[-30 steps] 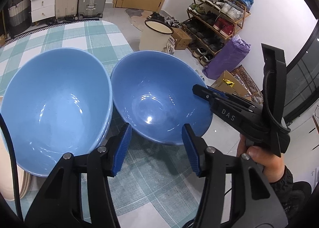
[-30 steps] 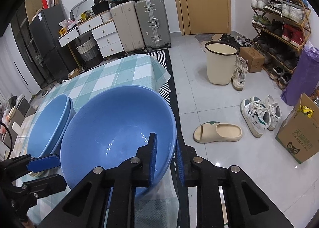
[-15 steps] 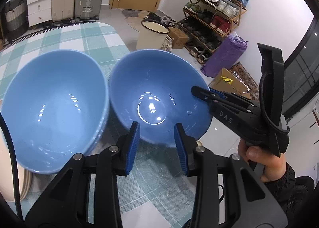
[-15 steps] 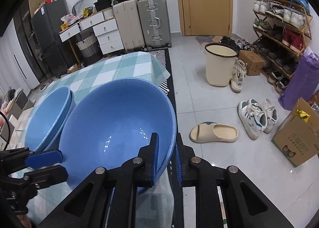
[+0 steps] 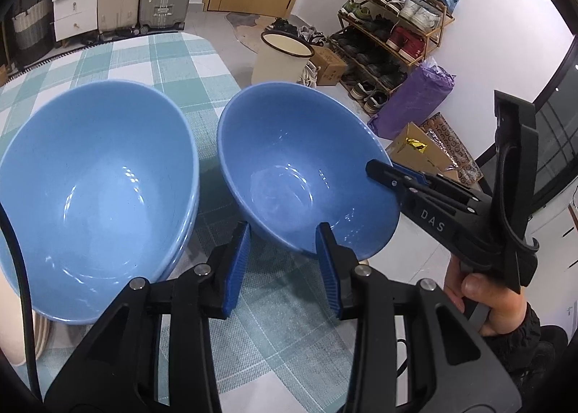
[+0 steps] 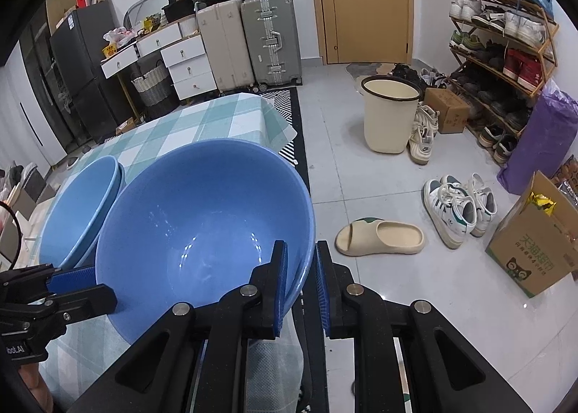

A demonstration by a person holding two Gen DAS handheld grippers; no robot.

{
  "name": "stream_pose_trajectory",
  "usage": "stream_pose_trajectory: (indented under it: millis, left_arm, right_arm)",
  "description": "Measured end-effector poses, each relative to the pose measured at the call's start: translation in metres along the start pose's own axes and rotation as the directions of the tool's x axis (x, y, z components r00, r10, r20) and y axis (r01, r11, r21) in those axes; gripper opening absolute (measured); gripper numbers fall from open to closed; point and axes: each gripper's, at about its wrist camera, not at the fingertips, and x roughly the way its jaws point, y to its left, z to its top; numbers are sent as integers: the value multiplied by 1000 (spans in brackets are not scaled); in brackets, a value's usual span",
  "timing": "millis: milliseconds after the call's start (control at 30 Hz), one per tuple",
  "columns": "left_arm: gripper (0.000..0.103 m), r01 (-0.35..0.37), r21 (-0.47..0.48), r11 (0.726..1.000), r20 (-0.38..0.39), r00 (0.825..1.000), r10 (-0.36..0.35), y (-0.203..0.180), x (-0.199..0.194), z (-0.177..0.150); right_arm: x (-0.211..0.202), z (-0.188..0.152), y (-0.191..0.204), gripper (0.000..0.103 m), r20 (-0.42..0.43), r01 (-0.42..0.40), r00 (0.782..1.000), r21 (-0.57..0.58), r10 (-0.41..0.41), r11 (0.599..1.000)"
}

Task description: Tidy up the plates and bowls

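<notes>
The left gripper [image 5: 283,268] has just been closing, its blue pads drawing in from a wide spread to a narrower gap, yet nothing sits between them: the single blue bowl [image 5: 307,174] hangs just beyond the pad tips, untouched by them. That bowl has risen since a second ago, tipped toward the left camera, and hangs above the green-and-white checked tablecloth [image 5: 173,62]. It is carried by the right gripper [image 6: 301,283], which is clamped on the bowl's near rim, one pad inside the wall and one outside. Judging from this, the bowl is in transit toward the stack of blue bowls [image 5: 97,192] just beside it on the left, where at least two nested rims show; setting it in would finish that pile. The bowls look like glazed ceramic, smooth and glossy with bright ceiling reflections, deep and round with thin rims, so a rim pinch could slip if tilted further. The cloth is a woven, matte fabric. A pale plate edge [image 5: 14,326] peeks from under the stack.
</notes>
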Motion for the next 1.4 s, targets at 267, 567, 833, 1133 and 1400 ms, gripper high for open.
stream_pose_trajectory:
  millis: [267, 567, 833, 1133, 1400]
  left_arm:
    - [34, -3, 16, 1000, 15, 1000, 3, -2, 0, 5]
    - [32, -15, 42, 999, 25, 1000, 14, -6, 4, 5]
    - [31, -16, 60, 998, 32, 999, 14, -10, 2, 5]
    - [32, -2, 75, 997, 48, 999, -2, -13, -8, 5]
    - [31, 8, 96, 995, 76, 997, -16, -20, -29, 5]
  right_arm:
    - [-1, -2, 1, 16, -3, 10, 1000, -14, -10, 1000]
    - [0, -2, 3, 16, -1, 28, 1000, -22, -28, 999]
    - [-6, -3, 4, 16, 13, 44, 999, -32, -43, 999]
    - [-25, -4, 8, 16, 46, 57, 997, -42, -55, 997]
    - [-47, -3, 13, 16, 81, 67, 995, -48, -63, 997]
